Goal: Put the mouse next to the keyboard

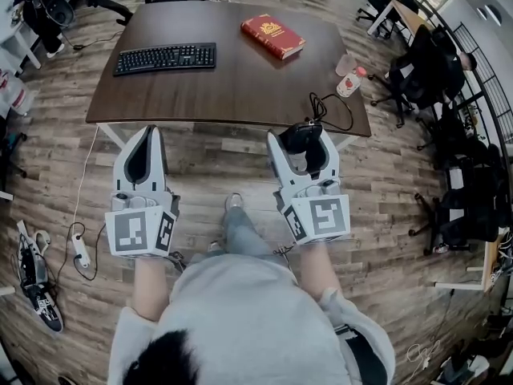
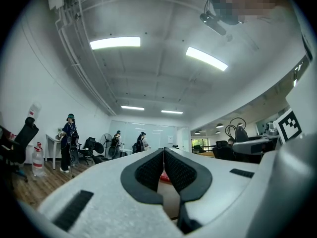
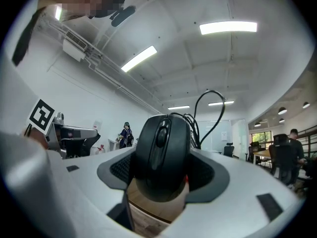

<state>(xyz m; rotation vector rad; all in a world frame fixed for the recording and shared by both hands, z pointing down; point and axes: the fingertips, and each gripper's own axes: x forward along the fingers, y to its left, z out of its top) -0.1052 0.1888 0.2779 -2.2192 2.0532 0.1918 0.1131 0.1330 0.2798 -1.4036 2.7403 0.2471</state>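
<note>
A black wired mouse (image 1: 300, 137) (image 3: 161, 155) is clamped between the jaws of my right gripper (image 1: 304, 141), held just in front of the table's near right edge; its cable (image 1: 329, 109) loops up onto the tabletop. The black keyboard (image 1: 165, 58) lies at the far left of the dark brown table (image 1: 232, 79). My left gripper (image 1: 144, 152) hangs below the table's near left edge with its jaws pressed together and nothing between them (image 2: 163, 170). Both gripper views tilt upward toward the ceiling.
A red book (image 1: 272, 36) lies at the table's far right. A plastic cup (image 1: 345, 63) and a bottle (image 1: 350, 82) stand near the right edge. Office chairs (image 1: 421, 74) crowd the right side. A power strip (image 1: 80, 249) and cables lie on the wooden floor at left.
</note>
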